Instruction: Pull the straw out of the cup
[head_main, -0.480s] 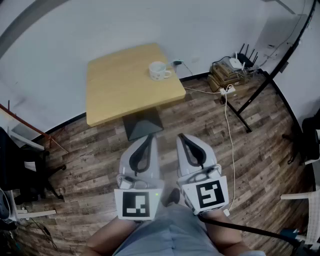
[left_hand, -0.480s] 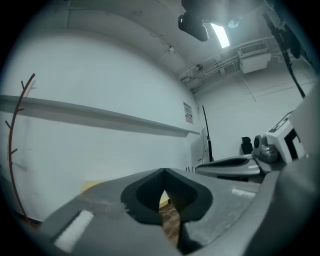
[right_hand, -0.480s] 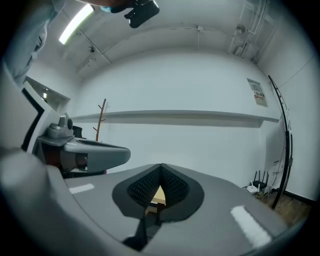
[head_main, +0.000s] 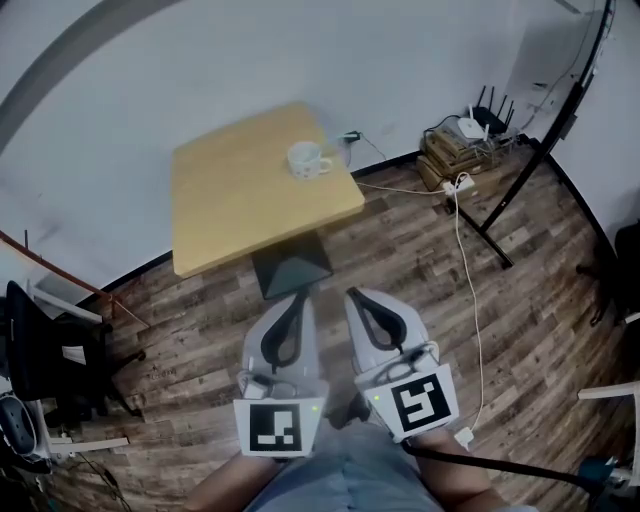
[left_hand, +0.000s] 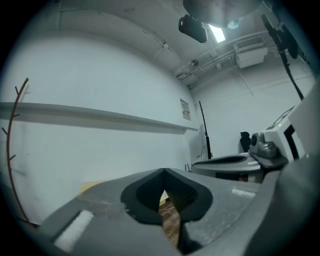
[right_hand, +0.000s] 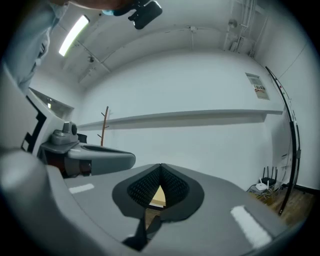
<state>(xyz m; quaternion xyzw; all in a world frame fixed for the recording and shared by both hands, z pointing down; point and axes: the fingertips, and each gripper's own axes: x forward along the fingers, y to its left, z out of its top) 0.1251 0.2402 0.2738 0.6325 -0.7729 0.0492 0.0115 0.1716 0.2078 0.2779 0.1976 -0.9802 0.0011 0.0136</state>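
Note:
A white mug-style cup stands near the far right corner of a small wooden table in the head view. At this distance I can make out no straw in it. My left gripper and right gripper are side by side, close to the person's body and over the floor, well short of the table. Both point towards the table. The left gripper is shut with nothing held, and so is the right gripper. A sliver of the table shows past each pair of jaws.
The table's dark pedestal base sits on wood-plank floor just ahead of the grippers. At the right are routers on stacked boxes, a white cable and black stand legs. A dark chair stands at the left. A white wall lies behind.
The whole head view has slid slightly down and left. Both grippers stay side by side, shut, at about the same distance from the table.

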